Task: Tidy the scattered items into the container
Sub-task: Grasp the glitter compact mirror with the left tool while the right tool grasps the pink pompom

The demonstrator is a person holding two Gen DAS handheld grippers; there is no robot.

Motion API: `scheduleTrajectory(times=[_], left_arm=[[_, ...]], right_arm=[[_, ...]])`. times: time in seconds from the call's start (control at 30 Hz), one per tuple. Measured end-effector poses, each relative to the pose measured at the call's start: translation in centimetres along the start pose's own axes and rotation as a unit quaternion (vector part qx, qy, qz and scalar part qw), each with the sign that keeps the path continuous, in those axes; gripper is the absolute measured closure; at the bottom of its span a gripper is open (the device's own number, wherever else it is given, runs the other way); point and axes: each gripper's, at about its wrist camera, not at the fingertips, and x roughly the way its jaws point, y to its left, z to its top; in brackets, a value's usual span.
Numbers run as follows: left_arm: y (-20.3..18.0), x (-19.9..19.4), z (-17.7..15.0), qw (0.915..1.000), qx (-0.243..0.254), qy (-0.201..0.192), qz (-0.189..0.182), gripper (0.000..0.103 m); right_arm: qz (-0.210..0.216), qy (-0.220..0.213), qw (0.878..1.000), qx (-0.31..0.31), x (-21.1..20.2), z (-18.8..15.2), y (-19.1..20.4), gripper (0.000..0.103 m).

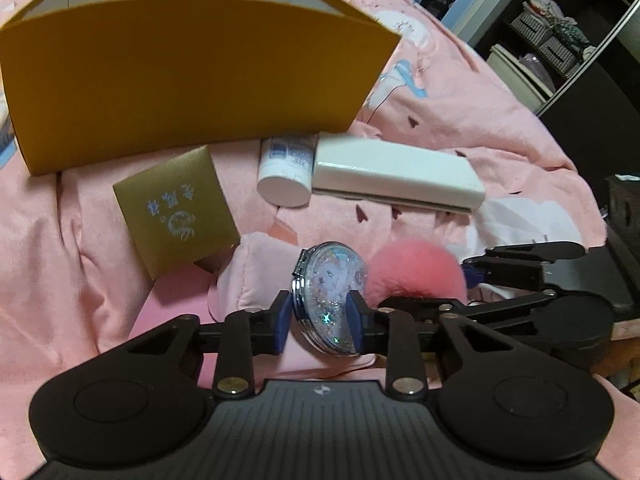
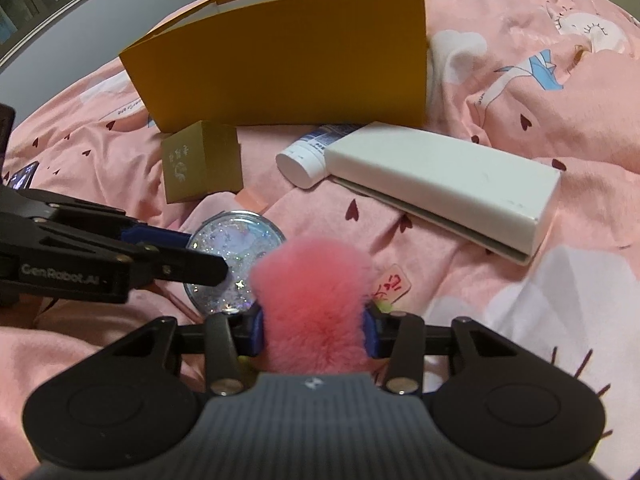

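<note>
With left tongs (image 1: 320,322) clamping the mirror (image 1: 330,300) and right tongs (image 2: 314,330) squeezing the pompom (image 2: 314,304), lift both straight toward the box (image 1: 192,76) at 11 o'clock.

Fluffy pompom (image 2: 316,300), glossy mirror (image 1: 332,300) — matt cardboard box (image 1: 192,80)

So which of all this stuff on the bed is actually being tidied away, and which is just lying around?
Part of the job:
yellow box, the container
glitter compact, in the left gripper
pink pompom, in the right gripper
gold box
white tube
white case

Just lying about:
pink bedding
dark shelves
</note>
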Motion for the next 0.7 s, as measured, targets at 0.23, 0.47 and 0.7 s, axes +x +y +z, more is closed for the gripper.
scheduleTrajectory(times=[0.23,0.47,0.7], left_arm=[[-1.1,-0.4,0.0,0.9992,0.026,-0.002,-0.030,0.075],[-1.0,0.4,0.1,0.9995,0.010,0.000,-0.031,0.080],[-1.3,-0.2,-0.1,0.9989,0.013,-0.018,-0.041,0.088]], right_arm=[[0.001,0.001,1.000,0.009,-0.2,0.2,-0.3,0.055],[0.000,0.002,1.000,0.009,-0.2,0.3,-0.4,0.055],[0.001,-0.003,1.000,0.009,-0.4,0.3,-0.5,0.057]])
